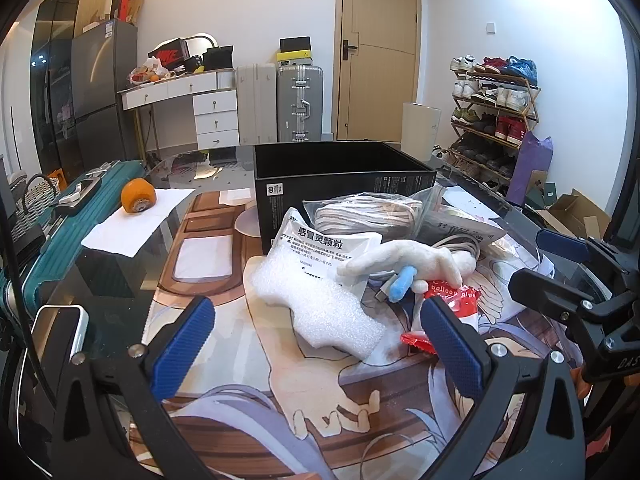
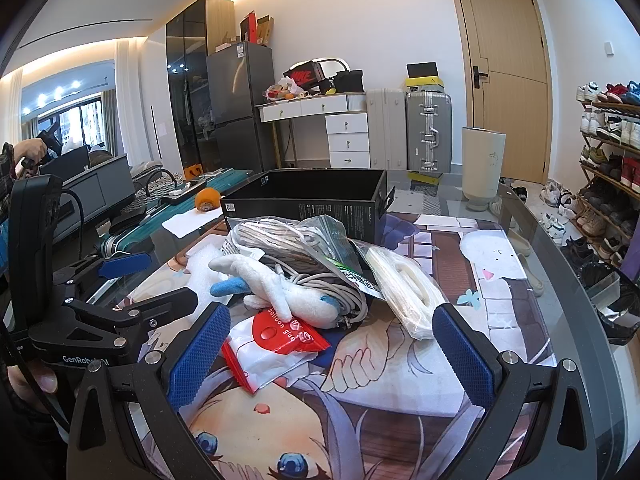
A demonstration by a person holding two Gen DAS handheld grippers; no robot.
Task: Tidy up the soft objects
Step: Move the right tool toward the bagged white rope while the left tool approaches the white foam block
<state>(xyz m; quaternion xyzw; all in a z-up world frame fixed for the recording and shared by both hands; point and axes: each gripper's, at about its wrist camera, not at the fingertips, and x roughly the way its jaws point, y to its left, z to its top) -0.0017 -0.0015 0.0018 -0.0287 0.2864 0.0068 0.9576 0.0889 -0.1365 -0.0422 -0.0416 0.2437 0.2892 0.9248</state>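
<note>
A white plush toy with blue parts (image 1: pixel 404 264) (image 2: pixel 280 288) lies on a heap of bagged items in front of an open black box (image 1: pixel 344 184) (image 2: pixel 304 204). A white foam piece (image 1: pixel 320 312) (image 2: pixel 200 272) and a red balloon-glue packet (image 1: pixel 452 300) (image 2: pixel 280 344) lie nearest me. A grey cable coil (image 2: pixel 344 296) sits under the plush. My left gripper (image 1: pixel 314 316) (image 2: pixel 152 280) is open, its fingers either side of the foam, not touching it. My right gripper (image 2: pixel 330 320) (image 1: pixel 552 264) is open just short of the red packet, holding nothing.
An anime mat (image 2: pixel 400 380) covers the glass table. An orange wheel (image 1: pixel 138 198) rests on white paper at the left, beside a teal suitcase (image 1: pixel 52 240). A white phone (image 1: pixel 60 332) lies at the near left edge. A shoe rack (image 1: pixel 496 120) stands at the right.
</note>
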